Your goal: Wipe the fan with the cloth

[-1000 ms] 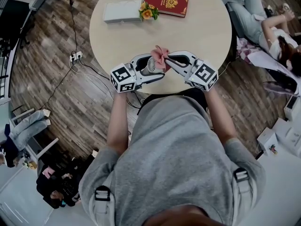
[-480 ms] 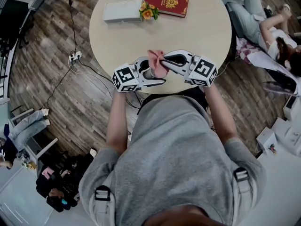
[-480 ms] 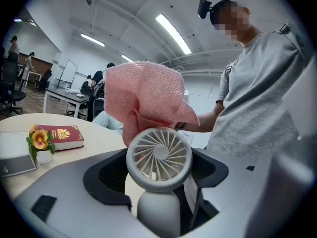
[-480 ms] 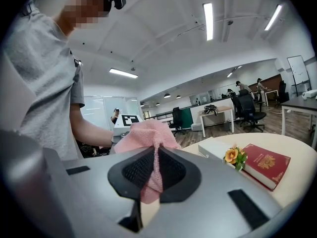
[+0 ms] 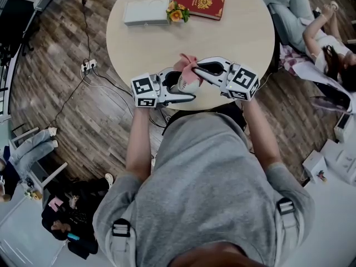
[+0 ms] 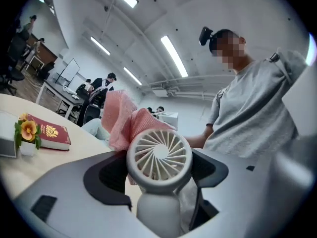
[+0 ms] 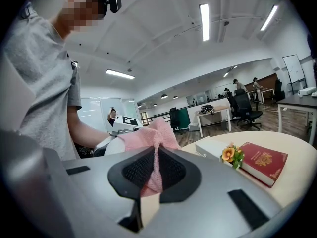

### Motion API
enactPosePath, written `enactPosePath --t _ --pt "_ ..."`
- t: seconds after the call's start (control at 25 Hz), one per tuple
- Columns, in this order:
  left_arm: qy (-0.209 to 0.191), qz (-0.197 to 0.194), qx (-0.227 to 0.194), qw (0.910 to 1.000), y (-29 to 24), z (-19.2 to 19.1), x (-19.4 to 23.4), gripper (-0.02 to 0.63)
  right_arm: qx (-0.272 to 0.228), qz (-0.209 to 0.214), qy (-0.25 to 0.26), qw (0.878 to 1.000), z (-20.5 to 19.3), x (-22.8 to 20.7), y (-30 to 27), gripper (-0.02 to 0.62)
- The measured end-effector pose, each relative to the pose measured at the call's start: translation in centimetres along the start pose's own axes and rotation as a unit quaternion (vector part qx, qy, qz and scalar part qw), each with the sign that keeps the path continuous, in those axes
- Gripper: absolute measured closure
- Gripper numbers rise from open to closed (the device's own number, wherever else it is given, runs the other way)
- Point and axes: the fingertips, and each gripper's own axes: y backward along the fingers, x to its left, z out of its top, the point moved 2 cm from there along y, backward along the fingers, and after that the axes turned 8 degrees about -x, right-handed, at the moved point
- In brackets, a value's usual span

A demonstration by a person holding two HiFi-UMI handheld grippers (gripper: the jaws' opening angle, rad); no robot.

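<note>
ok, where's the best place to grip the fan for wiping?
Probably the handle of the fan, below the round head, coming from the side as the left gripper does. The narrow handle fits between the jaws and leaves the grille clear above them for the cloth in the right gripper.

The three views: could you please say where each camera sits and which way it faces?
Head view: head-mounted, looking down at table, shirt, arms, left gripper, right gripper.
Left gripper view: along jaws shut on fan, facing their chest.
Right gripper view: along jaws shut on cloth, facing across the table; arm at left.
All show the cloth.
</note>
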Motion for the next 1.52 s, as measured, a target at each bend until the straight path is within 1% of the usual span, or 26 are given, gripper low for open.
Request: enactPosePath --t 0.08,0.2,0.36,0.48,0.72,0.84,1.08,1.24,1.36,1.52 --pt "0.017 -0.005 -0.043 0.9989 0.6 1.1 0.0 0.23 0.0 0.0 0.003 1.0 0.0 0.1 -0.2 0.568" --pt "0.037 -0.016 -0.093 0.9949 1.2 2.2 0.0 0.23 -0.009 -0.001 0.004 1.0 0.2 0.4 -0.3 0.568" --pt "0.056 -0.018 -0.148 0.9873 1.8 2.9 0.0 0.23 -0.02 -0.006 0.009 1.0 0.6 0.9 -0.5 0.568" --pt "0.066 -0.016 -0.177 0.9818 2.1 3.2 0.2 0.23 -0.022 -0.012 0.013 1.0 0.8 1.0 -0.7 0.568" --pt "0.078 -0.011 -0.207 0.9752 2.3 3.2 0.8 0.23 -0.031 -0.024 0.017 0.999 0.7 1.0 -0.7 0.568" --pt "0.087 -0.005 -0.229 0.9695 2.9 3.5 1.3 0.23 -0.029 -0.026 0.016 0.999 0.8 1.3 -0.7 0.568" --pt "0.098 0.011 -0.263 0.9596 3.7 3.8 2.5 0.23 -0.016 -0.006 0.031 0.999 0.3 2.5 -2.1 0.568" --pt "0.105 0.023 -0.27 0.9567 4.0 3.8 3.2 0.23 -0.009 0.017 0.038 0.999 0.2 3.6 -2.3 0.568" --pt "0.118 0.029 -0.273 0.9544 4.1 3.6 3.8 0.23 -0.018 0.026 0.038 0.999 0.4 3.8 -2.3 0.568" --pt "0.133 0.026 -0.278 0.9509 4.0 3.4 4.2 0.23 -0.049 0.024 0.039 0.998 1.9 3.5 -2.2 0.568"
